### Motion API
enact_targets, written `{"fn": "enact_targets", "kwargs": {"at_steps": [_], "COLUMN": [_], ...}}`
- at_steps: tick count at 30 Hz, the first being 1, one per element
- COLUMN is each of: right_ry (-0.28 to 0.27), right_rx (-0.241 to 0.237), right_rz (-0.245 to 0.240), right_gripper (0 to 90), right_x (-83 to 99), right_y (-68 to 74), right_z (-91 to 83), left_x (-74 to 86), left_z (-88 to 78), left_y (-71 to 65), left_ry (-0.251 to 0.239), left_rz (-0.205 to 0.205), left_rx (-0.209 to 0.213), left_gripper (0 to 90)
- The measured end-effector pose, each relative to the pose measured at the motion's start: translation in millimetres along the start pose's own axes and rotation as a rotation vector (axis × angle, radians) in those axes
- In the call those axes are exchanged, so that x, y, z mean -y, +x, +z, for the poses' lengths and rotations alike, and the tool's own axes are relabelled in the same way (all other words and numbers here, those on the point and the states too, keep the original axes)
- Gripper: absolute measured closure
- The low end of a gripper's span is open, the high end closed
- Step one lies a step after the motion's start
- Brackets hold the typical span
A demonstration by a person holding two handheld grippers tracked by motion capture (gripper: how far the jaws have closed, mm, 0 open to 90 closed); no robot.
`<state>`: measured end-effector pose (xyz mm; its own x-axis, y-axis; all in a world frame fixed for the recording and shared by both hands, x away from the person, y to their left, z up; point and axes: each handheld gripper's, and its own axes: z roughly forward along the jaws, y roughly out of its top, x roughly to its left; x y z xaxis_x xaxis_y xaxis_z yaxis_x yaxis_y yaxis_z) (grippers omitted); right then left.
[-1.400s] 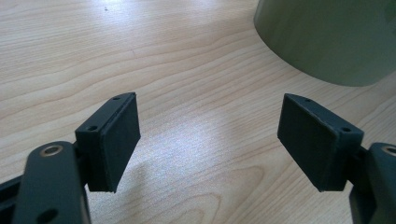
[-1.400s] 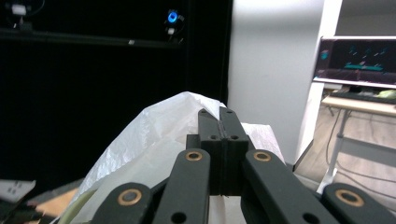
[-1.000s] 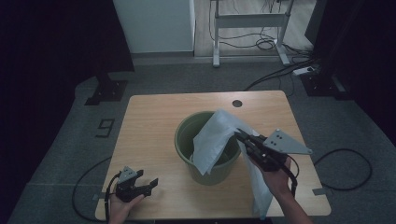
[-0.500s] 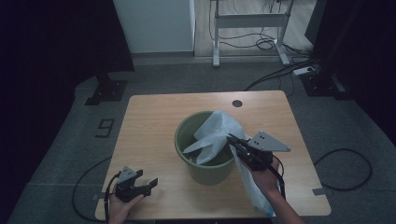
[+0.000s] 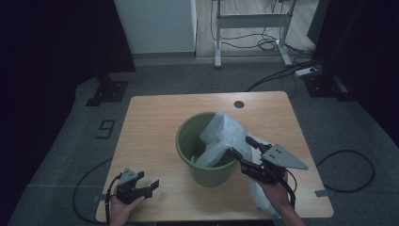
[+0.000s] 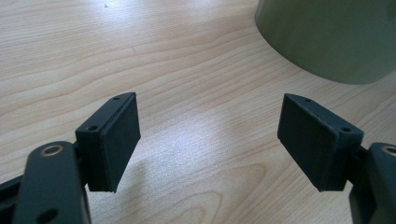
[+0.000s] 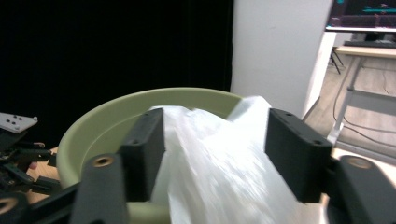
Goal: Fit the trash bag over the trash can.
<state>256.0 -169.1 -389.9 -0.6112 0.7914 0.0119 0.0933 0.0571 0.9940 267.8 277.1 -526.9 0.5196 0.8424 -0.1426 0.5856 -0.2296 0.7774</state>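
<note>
The right gripper (image 5: 244, 149), its jaws just parted with the white plastic bag (image 5: 221, 136) loose between them, hovered at the green bucket (image 5: 188, 146)'s near-right rim. The bag draped from inside the bucket over that rim. The left gripper (image 5: 148, 186) rested open on the surface (image 5: 150, 122), well left.

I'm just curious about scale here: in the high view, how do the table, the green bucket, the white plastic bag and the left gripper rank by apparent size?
1. table
2. green bucket
3. white plastic bag, roughly the bucket's size, unsure
4. left gripper
</note>
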Motion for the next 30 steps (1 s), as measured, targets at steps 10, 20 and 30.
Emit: {"fn": "enact_targets", "kwargs": {"at_steps": [10,20,30], "right_ry": [0.089,0.219,0.294], "right_rx": [0.038,0.164,0.282], "right_rz": [0.051,0.079,0.069], "right_gripper": [24.9,22.6,68.8], "right_x": [51.2,107.7,131.4], "right_y": [3.0,2.2,-15.2], "right_z": [-31.8,-25.7,-30.8], "left_x": [0.5,1.8,1.7], "left_z": [3.4,1.8,3.4], "left_y": [-2.6,-0.9,-3.1], "left_ry": [0.016,0.011,0.018], "left_rz": [0.010,0.003,0.010], "left_rx": [0.000,-0.003,-0.003], "left_gripper": [21.1,21.1,21.1]}}
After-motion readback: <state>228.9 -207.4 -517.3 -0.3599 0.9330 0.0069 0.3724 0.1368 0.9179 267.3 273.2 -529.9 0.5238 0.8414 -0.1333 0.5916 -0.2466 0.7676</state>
